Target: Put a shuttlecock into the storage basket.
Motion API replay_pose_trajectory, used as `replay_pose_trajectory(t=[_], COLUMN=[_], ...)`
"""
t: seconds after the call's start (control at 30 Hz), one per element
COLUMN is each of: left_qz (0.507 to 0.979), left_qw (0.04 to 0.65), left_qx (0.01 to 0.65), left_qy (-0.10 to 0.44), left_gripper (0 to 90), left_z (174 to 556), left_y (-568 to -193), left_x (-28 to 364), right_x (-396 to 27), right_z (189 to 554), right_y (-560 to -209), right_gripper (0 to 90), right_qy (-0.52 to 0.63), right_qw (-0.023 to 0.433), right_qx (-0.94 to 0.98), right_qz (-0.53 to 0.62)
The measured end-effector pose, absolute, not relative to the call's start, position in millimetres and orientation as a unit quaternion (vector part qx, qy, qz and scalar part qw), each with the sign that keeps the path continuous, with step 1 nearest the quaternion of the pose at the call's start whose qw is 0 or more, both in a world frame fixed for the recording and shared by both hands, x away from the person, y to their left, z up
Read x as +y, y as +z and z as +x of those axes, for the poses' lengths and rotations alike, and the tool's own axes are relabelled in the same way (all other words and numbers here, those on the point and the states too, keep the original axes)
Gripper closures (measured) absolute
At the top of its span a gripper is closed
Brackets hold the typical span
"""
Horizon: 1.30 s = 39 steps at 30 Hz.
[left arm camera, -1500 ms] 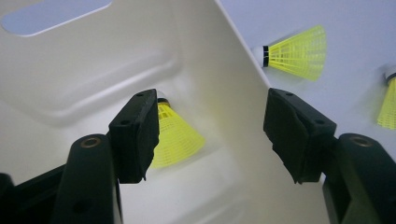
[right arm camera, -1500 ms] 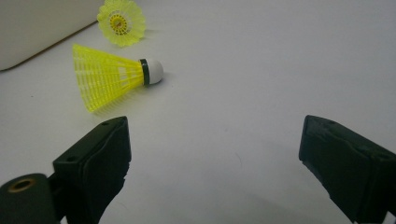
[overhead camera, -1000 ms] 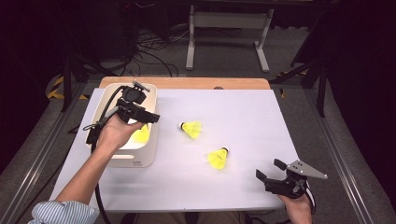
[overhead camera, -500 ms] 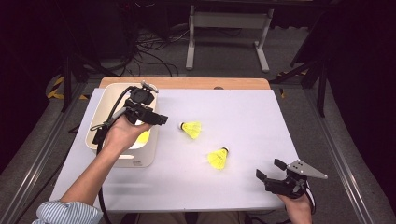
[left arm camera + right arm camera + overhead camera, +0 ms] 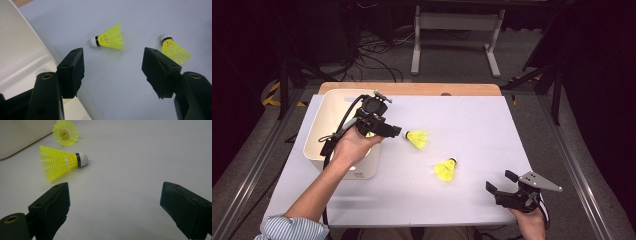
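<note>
Yellow shuttlecock (image 5: 417, 138) at frame centre lies on its side, long axis level across the frame, cork pointing left at the left gripper (image 5: 393, 132), whose empty jaws stand apart and which has shifted right from over the white bin (image 5: 319, 122) since earlier.

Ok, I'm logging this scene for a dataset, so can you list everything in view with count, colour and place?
shuttlecocks: two, yellow with white caps, lying apart on the table, one near the bin, one nearer the person
bin: one, cream, left part of the table
table: one, white top, wooden far edge
metal stand: one, grey, on the floor behind the table
cables: several, black, on the floor behind
left gripper: black, open, over the bin's edge
right gripper: black, open, near right corner
</note>
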<state>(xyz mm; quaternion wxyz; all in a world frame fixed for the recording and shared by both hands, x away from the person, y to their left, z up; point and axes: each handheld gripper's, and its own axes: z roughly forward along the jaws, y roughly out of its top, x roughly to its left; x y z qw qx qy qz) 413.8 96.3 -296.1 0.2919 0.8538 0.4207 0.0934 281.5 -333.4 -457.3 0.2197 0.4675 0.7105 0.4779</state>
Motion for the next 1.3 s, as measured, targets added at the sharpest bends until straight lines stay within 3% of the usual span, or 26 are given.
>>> replay_pose_trajectory(t=[1.3], left_qz=[0.874], left_qw=[0.273], left_qx=[0.393], left_qy=[0.083], left_gripper=[35.4], left_z=[416.2], left_y=[-320.9], left_x=[29.3], right_x=[-334.7], right_z=[278.1], right_y=[-456.4], right_gripper=[9.6], right_qy=[0.482], right_qw=[0.219], right_qx=[0.712], right_qz=[0.462])
